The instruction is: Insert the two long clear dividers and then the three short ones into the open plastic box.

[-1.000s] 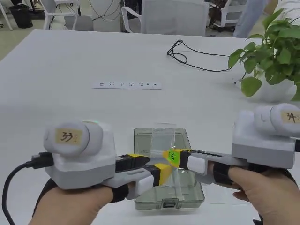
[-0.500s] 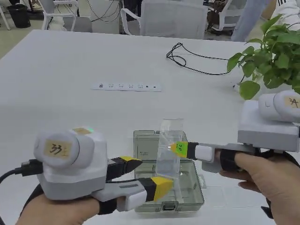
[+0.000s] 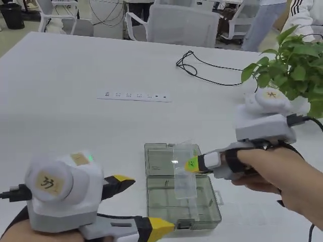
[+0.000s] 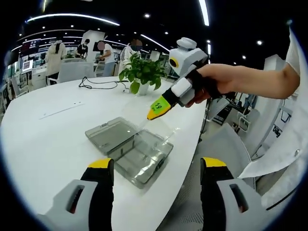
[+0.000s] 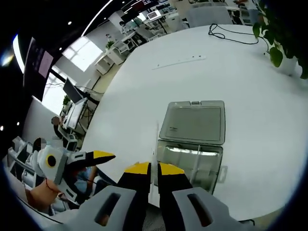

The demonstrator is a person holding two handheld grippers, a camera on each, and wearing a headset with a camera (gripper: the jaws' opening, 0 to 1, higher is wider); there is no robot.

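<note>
Pinching a clear divider [image 3: 184, 180] in tight-closed jaws over the open plastic box [image 3: 207, 205] at lower centre, its bottom edge lost against the tinted tray, the right gripper [image 3: 191, 164], tagged "19", faces the wide-open, empty left gripper [image 3: 146, 204], labelled "33", with a power strip [image 3: 134, 95] and potted plant [image 3: 290, 65] beyond.

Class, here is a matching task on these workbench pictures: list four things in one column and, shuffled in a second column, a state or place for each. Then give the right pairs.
Things
1. left hand-held gripper
2. right hand-held gripper
3. plastic box
4. plant

States or places
A. lid open, lying flat on the table
B. shut on a clear divider
C. far right of the head view
D. open, holding nothing

Pairs: 1-D, 2-B, 3-A, 4-C
</note>
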